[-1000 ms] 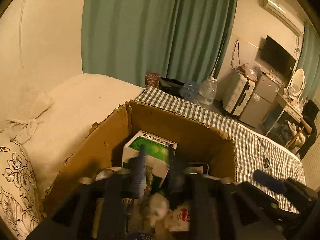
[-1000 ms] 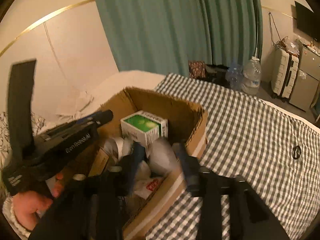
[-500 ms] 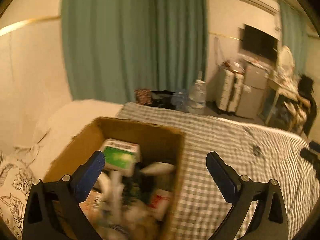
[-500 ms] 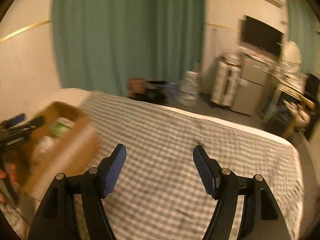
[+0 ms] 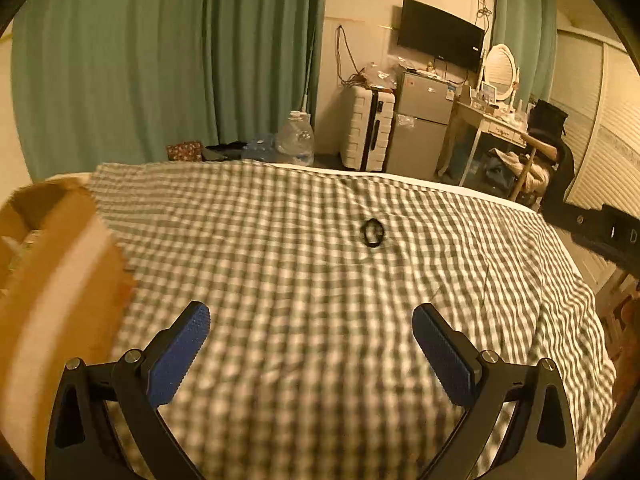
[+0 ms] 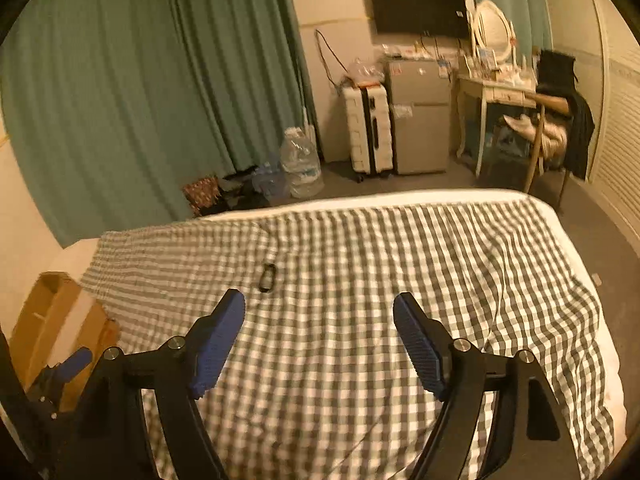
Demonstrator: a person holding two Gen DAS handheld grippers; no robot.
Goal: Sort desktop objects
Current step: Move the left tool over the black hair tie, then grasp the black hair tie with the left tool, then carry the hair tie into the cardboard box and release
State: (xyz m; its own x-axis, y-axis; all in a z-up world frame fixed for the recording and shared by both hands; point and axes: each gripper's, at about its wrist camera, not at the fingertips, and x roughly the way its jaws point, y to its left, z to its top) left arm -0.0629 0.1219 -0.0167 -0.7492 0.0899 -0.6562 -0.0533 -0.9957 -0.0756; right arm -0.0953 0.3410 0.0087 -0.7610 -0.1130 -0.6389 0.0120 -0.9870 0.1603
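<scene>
Far left of the left wrist view, the cardboard box (image 5: 52,280) blurs at the frame edge. The left gripper (image 5: 310,344) gapes wide over the checked cloth (image 5: 280,260), nothing between its pads. Upper centre, a small dark ring (image 5: 373,233), perhaps a hair tie. The right gripper (image 6: 319,340) is opening, empty.

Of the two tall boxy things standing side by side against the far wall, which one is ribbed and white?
The suitcase, on the left of the pair: white ribbed shell with a dark centre strip. The small fridge beside it is smooth and grey.
</scene>
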